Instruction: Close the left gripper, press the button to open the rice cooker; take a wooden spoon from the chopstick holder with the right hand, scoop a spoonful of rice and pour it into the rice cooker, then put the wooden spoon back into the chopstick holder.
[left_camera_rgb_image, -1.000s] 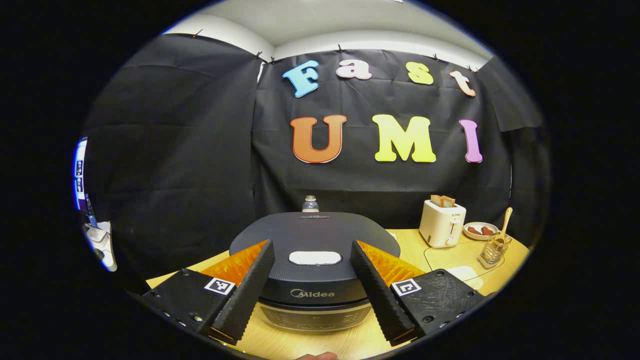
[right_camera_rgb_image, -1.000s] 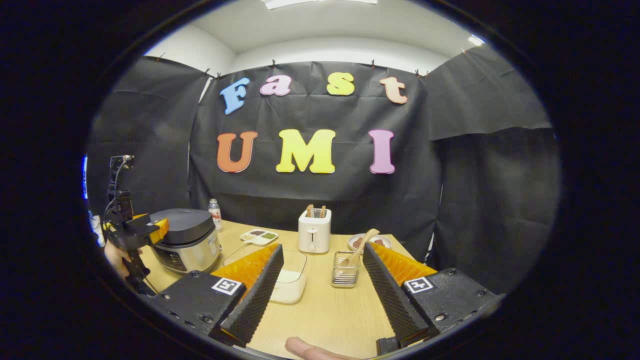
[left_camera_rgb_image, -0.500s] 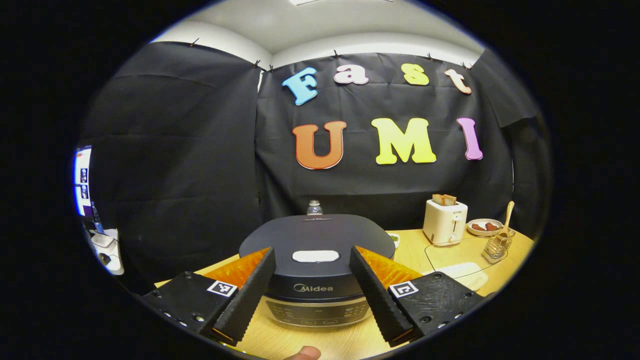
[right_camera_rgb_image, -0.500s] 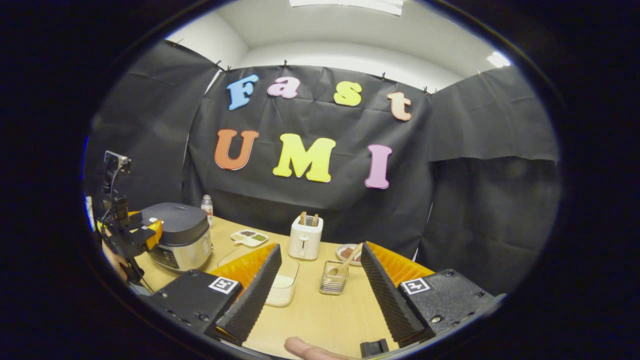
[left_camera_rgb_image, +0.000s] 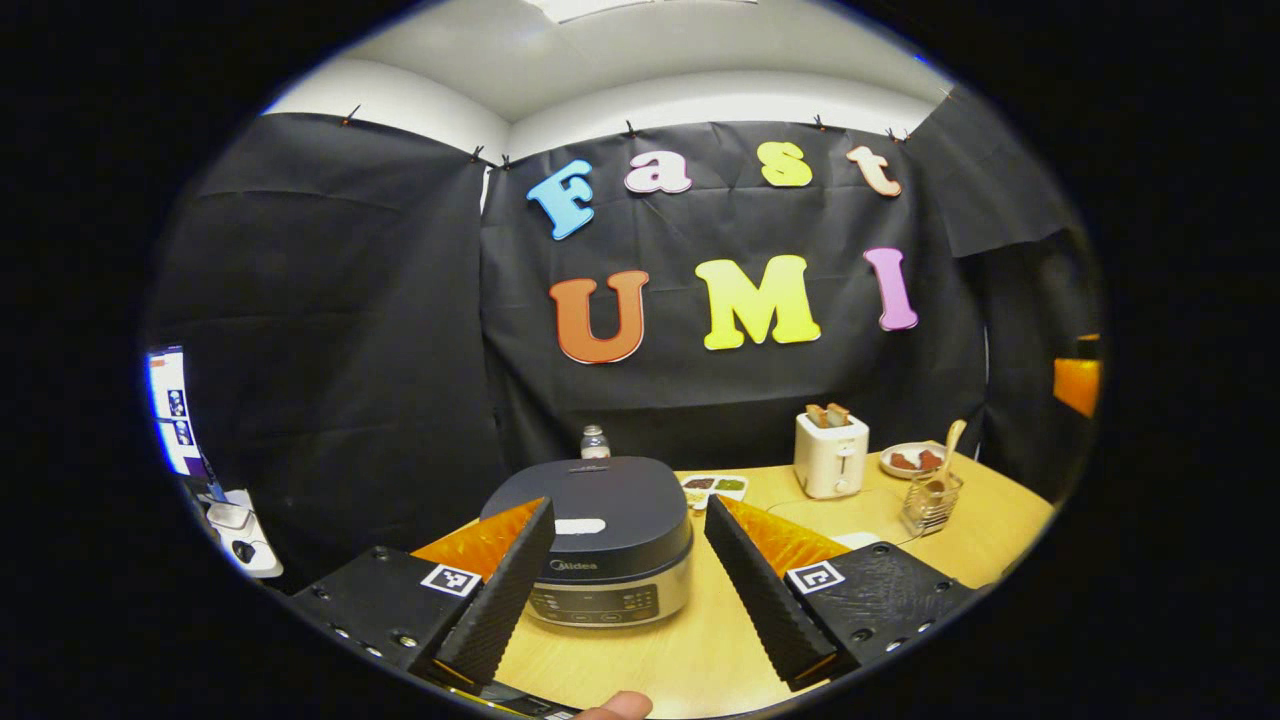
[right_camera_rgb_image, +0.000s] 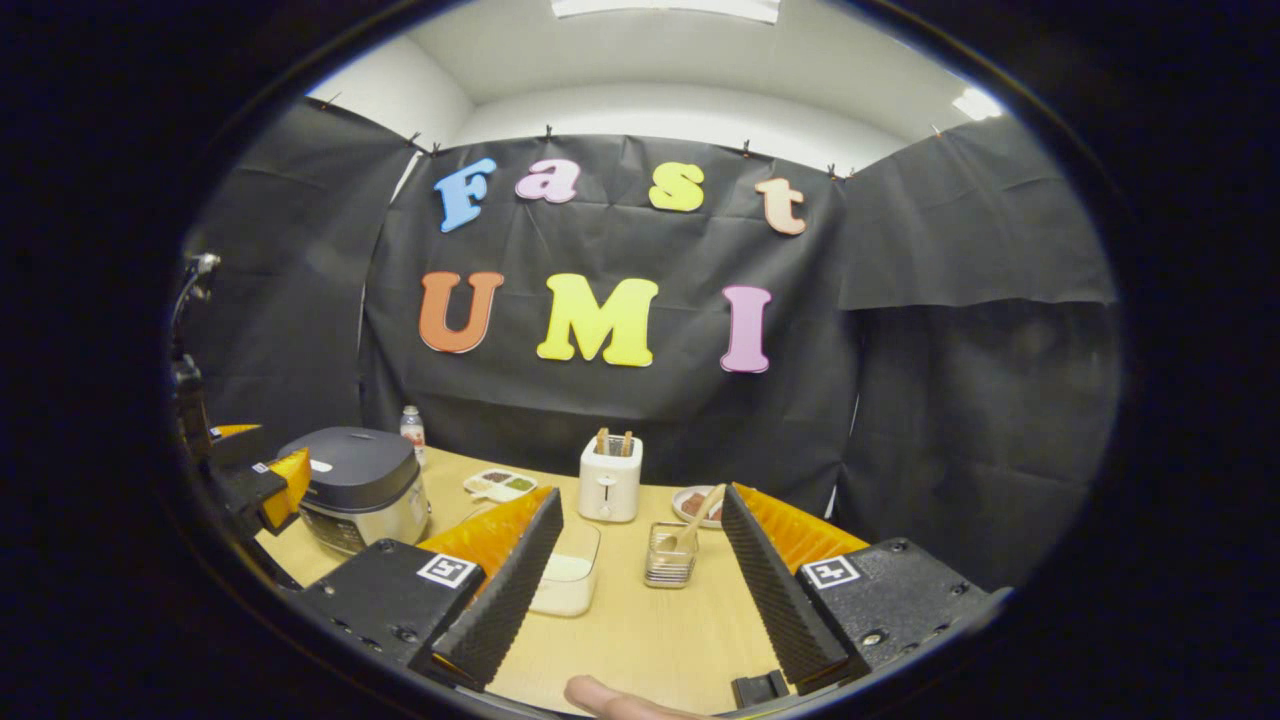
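Scene: a wooden desk (right_camera_rgb_image: 640, 630) inside a booth walled with black cloth, shown through two fisheye views.
Landmark: the rice cooker (left_camera_rgb_image: 600, 540), dark-lidded and shut, is placed at the desk's near left part.
Left tongs (left_camera_rgb_image: 625, 575): the fingers are held wide apart, short of the rice cooker and framing it, touching nothing.
Right tongs (right_camera_rgb_image: 640, 580): the fingers are likewise held apart and empty, well to the right of the rice cooker, over bare desk.
Button: a pale oval (left_camera_rgb_image: 580, 526) is seen on the lid's front, above the control panel.
Wooden spoon (right_camera_rgb_image: 697, 513): it is stood slanted in the wire chopstick holder (right_camera_rgb_image: 669, 557), well to the right of the rice cooker.
Rice: a clear container (right_camera_rgb_image: 567, 580) with white contents is set between the rice cooker and the chopstick holder.
Step in hand: judged to be the closing of the left tongs before the press; nothing of the task appears done.
Doing it well: the fingers should be brought fully together first, then lined up over the oval's middle and pressed straight down, so that the tips do not slide off the smooth lid.
Other things: a toaster (right_camera_rgb_image: 610, 478), a small plate (left_camera_rgb_image: 908, 460), a divided dish (left_camera_rgb_image: 714, 485) and a bottle (left_camera_rgb_image: 595, 441) are seen behind and to the right of the rice cooker.
Hard to make out: the spoon's bowl is hidden inside the holder; the container's contents cannot be confirmed as rice; the lid's hinge is out of sight behind it.
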